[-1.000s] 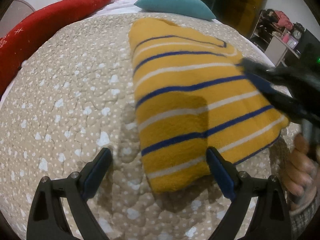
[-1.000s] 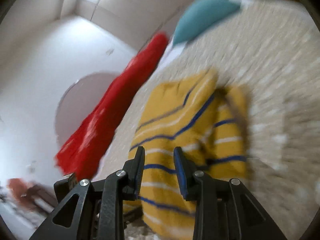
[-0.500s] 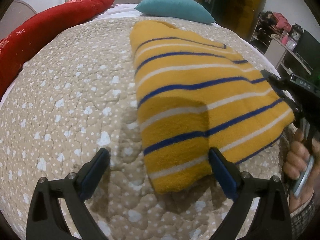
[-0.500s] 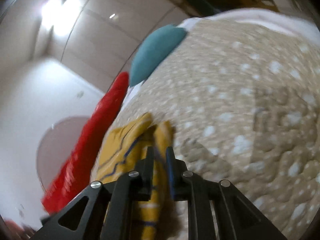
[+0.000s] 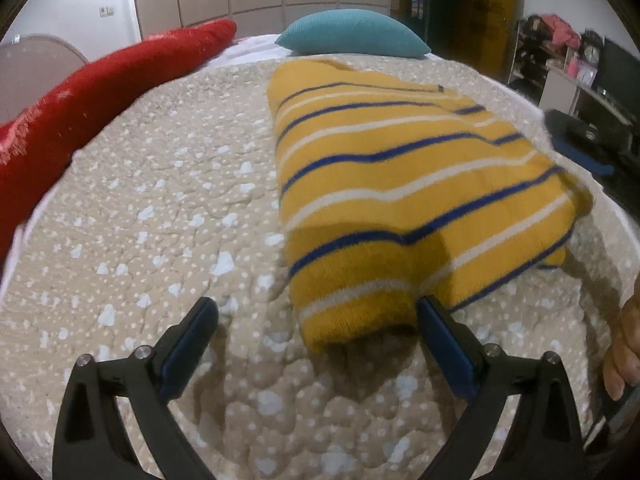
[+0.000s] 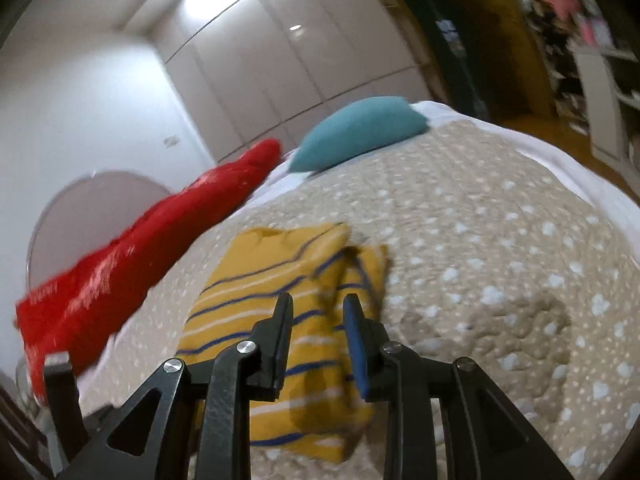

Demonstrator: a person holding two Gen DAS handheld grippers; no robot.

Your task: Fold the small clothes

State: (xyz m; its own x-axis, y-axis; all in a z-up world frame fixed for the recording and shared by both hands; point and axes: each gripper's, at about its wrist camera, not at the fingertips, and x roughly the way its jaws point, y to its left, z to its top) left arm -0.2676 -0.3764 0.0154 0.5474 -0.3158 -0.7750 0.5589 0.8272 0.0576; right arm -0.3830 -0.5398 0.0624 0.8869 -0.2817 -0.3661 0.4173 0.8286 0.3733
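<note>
A yellow sweater [image 5: 400,168] with blue and white stripes lies folded on the quilted bed [image 5: 160,200]. My left gripper [image 5: 316,312] hovers low at its near end. Its jaws are wide and still opening, and the folded sleeve end [image 5: 352,312] lies between the fingers without being pressed. My right gripper [image 5: 580,140] is off the sweater's right edge, with a hand [image 5: 624,352] lower right. In the right wrist view the right gripper [image 6: 318,306] points along the sweater [image 6: 280,280]. Its jaws are opening with a narrow gap, and the cloth lies beyond them, not pinched.
A long red bolster [image 5: 100,96] lines the bed's left side and a teal pillow [image 5: 352,36] sits at the far end. Shelves and a dark screen [image 5: 580,68] stand past the bed's right edge. Pale wardrobe doors [image 6: 300,60] fill the back wall.
My left gripper has moved in toward the sweater's near end and opened wider. My right gripper came off the sweater's right side, narrowed, then widened, and its view swung.
</note>
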